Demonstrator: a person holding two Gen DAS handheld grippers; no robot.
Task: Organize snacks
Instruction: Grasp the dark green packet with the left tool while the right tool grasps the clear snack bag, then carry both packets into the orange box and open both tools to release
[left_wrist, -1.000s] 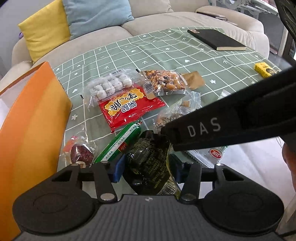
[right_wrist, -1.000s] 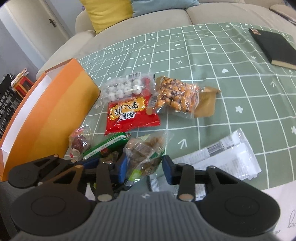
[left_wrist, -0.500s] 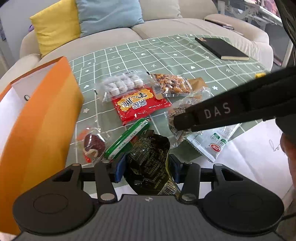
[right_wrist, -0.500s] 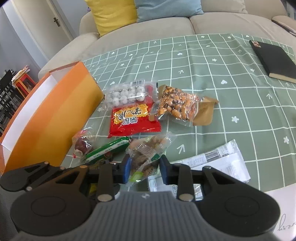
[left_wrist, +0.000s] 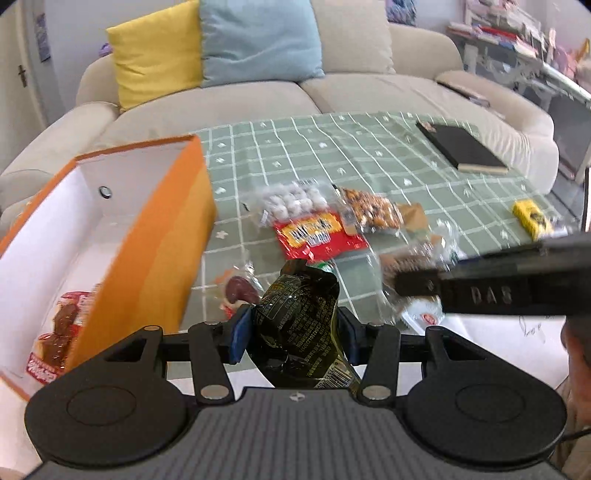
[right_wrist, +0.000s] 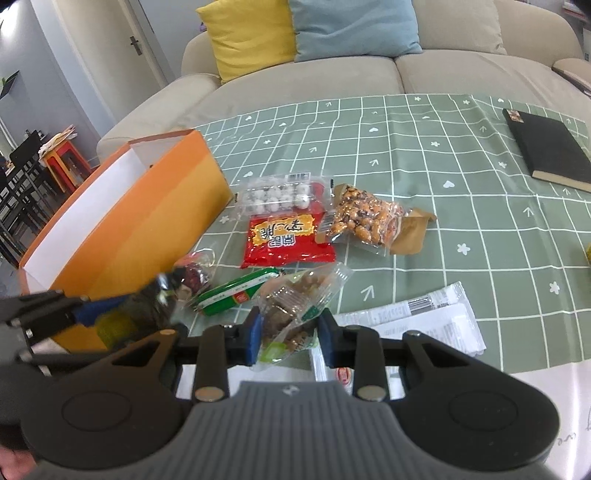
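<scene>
Two packets lifted near the orange box

The left gripper (left_wrist: 291, 334) clamps a dark, crinkly packet (left_wrist: 295, 321) mid-body beside the orange box (left_wrist: 155, 236); the right gripper (right_wrist: 290, 338), jaws just narrowed, pinches a clear snack bag (right_wrist: 295, 306). Both look light, soft and slippery; both grippers tilt downward over the table (right_wrist: 443, 184).

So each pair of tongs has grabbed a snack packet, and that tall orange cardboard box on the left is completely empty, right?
Not quite. The left tongs grip a dark crinkly foil packet and the right tongs a clear plastic packet of brown snacks, but the tall orange cardboard box is not empty: the left wrist view shows a red snack packet lying inside it.
</scene>
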